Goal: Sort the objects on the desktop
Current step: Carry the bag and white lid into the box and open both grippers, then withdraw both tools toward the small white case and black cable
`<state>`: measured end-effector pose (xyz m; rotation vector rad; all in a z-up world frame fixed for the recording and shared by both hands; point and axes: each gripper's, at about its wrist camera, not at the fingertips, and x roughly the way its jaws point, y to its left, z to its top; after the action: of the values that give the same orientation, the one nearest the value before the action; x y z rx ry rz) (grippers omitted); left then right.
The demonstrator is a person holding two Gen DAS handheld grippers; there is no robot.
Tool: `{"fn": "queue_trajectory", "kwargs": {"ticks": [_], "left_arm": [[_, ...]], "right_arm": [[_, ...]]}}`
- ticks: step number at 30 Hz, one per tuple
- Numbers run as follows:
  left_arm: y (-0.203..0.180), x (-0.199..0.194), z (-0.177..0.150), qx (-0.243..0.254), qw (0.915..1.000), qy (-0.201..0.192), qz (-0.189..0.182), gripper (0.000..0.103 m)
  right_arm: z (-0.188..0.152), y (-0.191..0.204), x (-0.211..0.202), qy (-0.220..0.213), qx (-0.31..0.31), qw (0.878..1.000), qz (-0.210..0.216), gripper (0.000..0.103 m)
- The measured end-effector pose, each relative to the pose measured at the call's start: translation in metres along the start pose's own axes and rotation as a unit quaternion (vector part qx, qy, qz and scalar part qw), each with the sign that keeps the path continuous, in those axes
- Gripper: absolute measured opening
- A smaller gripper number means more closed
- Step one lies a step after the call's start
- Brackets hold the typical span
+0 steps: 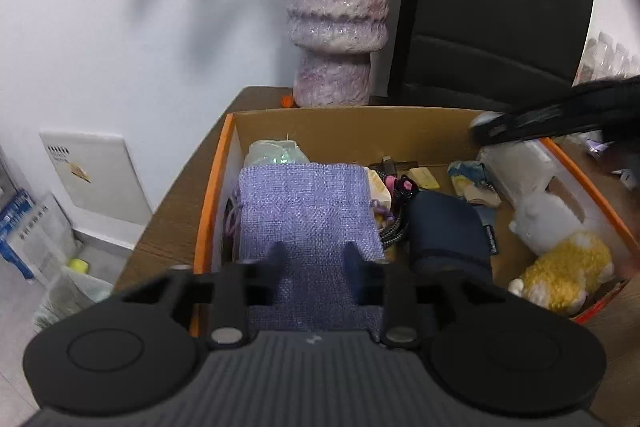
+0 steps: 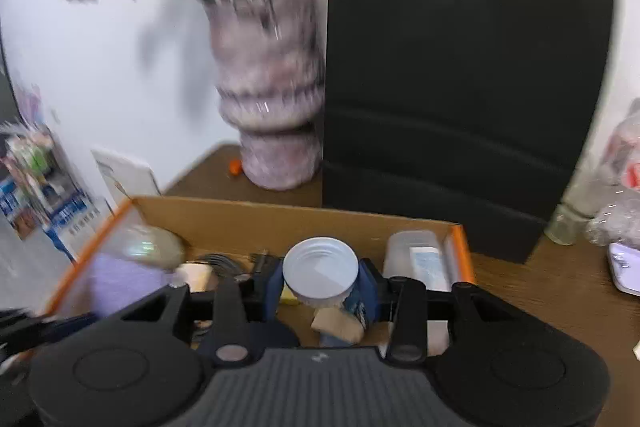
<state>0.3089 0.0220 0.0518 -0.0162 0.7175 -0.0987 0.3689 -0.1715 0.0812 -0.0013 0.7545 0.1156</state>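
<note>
A cardboard box with an orange rim (image 1: pixel 216 195) (image 2: pixel 460 251) sits on the wooden desk and holds several items. A purple woven pouch (image 1: pixel 308 203) lies at its left end. My left gripper (image 1: pixel 316 255) hovers just over the pouch, its fingers apart and not pressing on the cloth. My right gripper (image 2: pixel 322 287) is shut on a white-capped bottle (image 2: pixel 320 267) with a blue label, held over the box's middle. In the left wrist view the right gripper's blurred dark fingers (image 1: pixel 532 123) reach in over the far right corner.
Inside the box lie a navy pouch (image 1: pixel 448 235), braided cables (image 1: pixel 394 223), a yellow plush toy (image 1: pixel 568 275), a pale figure (image 1: pixel 548 223) and a clear case (image 2: pixel 420 259). A mauve vase (image 1: pixel 338 27) and a black bag (image 1: pixel 492 15) stand behind. The desk edge (image 1: pixel 172 211) drops off left.
</note>
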Motion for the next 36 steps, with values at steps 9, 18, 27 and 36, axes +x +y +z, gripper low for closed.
{"fn": "queue_trajectory", "kwargs": {"ticks": [9, 18, 27, 36], "left_arm": [[0.029, -0.033, 0.038, -0.034, 0.9985, -0.039, -0.015, 0.051], [0.016, -0.070, 0.024, -0.033, 0.9988, -0.032, -0.017, 0.073], [0.012, -0.123, -0.048, -0.026, 0.9992, -0.031, -0.004, 0.076], [-0.005, -0.171, -0.127, -0.006, 0.9985, -0.048, 0.024, 0.076]], "right_arm": [[0.000, 0.016, 0.057, 0.045, -0.057, 0.995, -0.072, 0.054], [-0.001, -0.005, -0.022, 0.036, -0.008, 0.999, -0.007, 0.072], [-0.077, 0.012, -0.123, -0.012, -0.014, 1.000, 0.006, 0.083], [-0.166, 0.026, -0.169, -0.012, -0.003, 1.000, 0.008, 0.083]]}}
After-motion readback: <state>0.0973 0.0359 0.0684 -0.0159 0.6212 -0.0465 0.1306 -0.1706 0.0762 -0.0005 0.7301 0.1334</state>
